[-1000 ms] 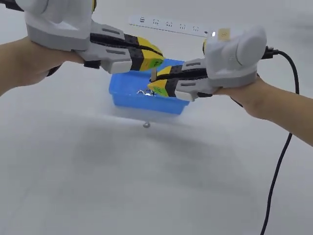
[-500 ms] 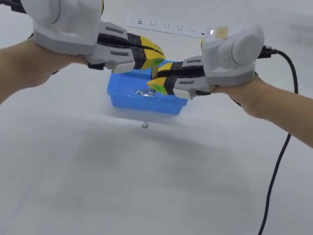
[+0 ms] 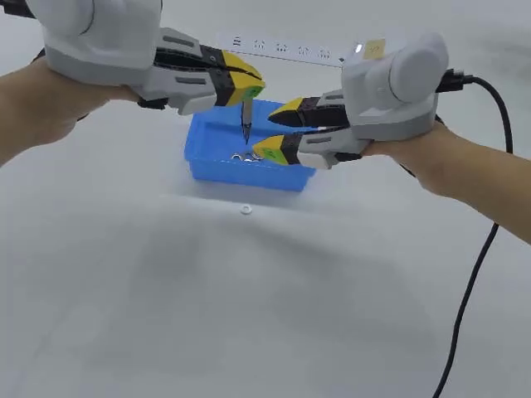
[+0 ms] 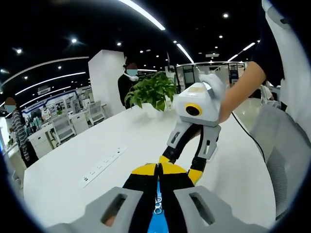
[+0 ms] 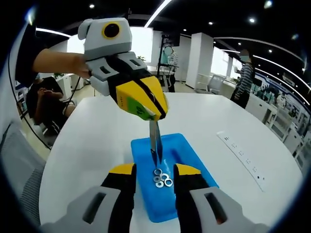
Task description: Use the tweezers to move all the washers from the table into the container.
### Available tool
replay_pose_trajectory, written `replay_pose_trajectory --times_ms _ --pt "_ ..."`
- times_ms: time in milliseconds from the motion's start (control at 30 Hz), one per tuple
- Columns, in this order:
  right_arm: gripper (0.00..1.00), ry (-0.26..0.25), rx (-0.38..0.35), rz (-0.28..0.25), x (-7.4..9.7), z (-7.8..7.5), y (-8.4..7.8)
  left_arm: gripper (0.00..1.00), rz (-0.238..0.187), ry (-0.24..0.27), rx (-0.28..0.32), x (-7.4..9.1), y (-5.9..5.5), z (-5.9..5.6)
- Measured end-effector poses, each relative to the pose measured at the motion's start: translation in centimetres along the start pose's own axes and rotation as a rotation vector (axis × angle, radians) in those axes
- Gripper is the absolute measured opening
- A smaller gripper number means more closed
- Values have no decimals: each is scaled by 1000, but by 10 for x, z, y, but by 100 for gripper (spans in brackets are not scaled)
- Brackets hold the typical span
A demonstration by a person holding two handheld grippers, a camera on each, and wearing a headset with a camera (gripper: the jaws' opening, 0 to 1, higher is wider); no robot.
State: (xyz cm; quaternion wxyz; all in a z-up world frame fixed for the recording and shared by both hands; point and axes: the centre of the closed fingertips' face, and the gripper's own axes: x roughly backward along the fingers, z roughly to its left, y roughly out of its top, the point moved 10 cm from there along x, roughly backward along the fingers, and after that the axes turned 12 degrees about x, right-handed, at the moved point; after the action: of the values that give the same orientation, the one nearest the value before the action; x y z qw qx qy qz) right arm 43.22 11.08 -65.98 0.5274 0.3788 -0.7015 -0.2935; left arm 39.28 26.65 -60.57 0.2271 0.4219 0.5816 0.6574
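Observation:
My left gripper (image 3: 249, 85) is shut on thin tweezers (image 3: 246, 123), which hang tip down over the blue container (image 3: 249, 178). Several washers (image 3: 242, 157) lie together inside it. In the right gripper view, the tweezers (image 5: 155, 136) point into the container (image 5: 187, 150) just above the washers (image 5: 161, 179). My right gripper (image 3: 272, 131) hovers open over the container's right side, holding nothing and facing the left gripper (image 5: 155, 115). One washer (image 3: 246, 210) lies on the white table just in front of the container. In the left gripper view, the tweezers (image 4: 158, 201) sit between shut jaws.
A white power strip (image 3: 286, 50) lies beyond the container. A black cable (image 3: 477, 257) trails from the right gripper down the table's right side. The white table (image 3: 207, 315) spreads wide at the front. People and a plant (image 4: 153, 92) are in the background.
The right gripper's jaws have opened and the two grippers have drawn slightly apart. The tweezers now hang from the left gripper, tip down over the container.

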Motion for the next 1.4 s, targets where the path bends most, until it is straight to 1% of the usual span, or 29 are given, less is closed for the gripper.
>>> replay_pose_trajectory --times_ms 33,167,233,300,367,433,600,700,733,767,900,967,1033,1100,1133,1167,1233,1267,1300,1333,1400 --pt "34 -7 3 5 2 1 0 4 -2 9 -4 1 1 -1" --pt "43 -48 -4 13 13 5 0 4 -6 14 -9 5 7 -7" --pt "47 -65 -24 11 19 8 0 4 -19 11 -5 6 4 -6" --pt "49 -80 -39 -11 27 13 0 4 -26 10 -6 8 6 -9" --pt "52 -91 -46 -9 33 19 -2 4 -36 7 -5 11 8 -14" --pt "57 -98 -48 4 39 25 -6 4 -46 -1 -5 14 9 -20" --pt "64 -131 -87 26 50 37 -21 4 -52 -10 -6 24 6 -32" --pt "68 -139 -111 32 54 43 -29 4 -61 -17 -1 31 2 -37" --pt "69 -140 -114 36 55 45 -30 4 -61 -18 -2 34 -1 -32" --pt "70 -140 -120 40 57 48 -32 4 -63 -19 -3 35 -2 -31" --pt "78 -126 -127 34 63 56 -36 4 -82 -26 2 40 -9 -35" --pt "81 -118 -115 37 64 59 -36 4 -81 -27 9 39 -13 -37" --pt "83 -103 -94 53 65 63 -38 4 -80 -35 11 38 -17 -39" --pt "85 -93 -90 56 66 69 -38 4 -89 -52 18 36 -21 -42" --pt "88 -86 -89 56 66 73 -38 4 -91 -72 25 35 -24 -44" --pt "90 -80 -87 58 66 75 -37 4 -86 -88 23 34 -26 -46" --pt "97 -65 -78 61 65 82 -37 4 -74 -97 21 33 -31 -49" --pt "100 -60 -74 63 65 85 -37 4 -65 -110 23 32 -35 -51" --pt "100 -46 -68 63 65 89 -38 4 -60 -113 22 31 -38 -52" --pt "100 -42 -66 63 66 92 -38 4 -55 -112 22 28 -39 -57" --pt "100 -26 -59 65 65 97 -39 4 -54 -112 26 26 -43 -57"
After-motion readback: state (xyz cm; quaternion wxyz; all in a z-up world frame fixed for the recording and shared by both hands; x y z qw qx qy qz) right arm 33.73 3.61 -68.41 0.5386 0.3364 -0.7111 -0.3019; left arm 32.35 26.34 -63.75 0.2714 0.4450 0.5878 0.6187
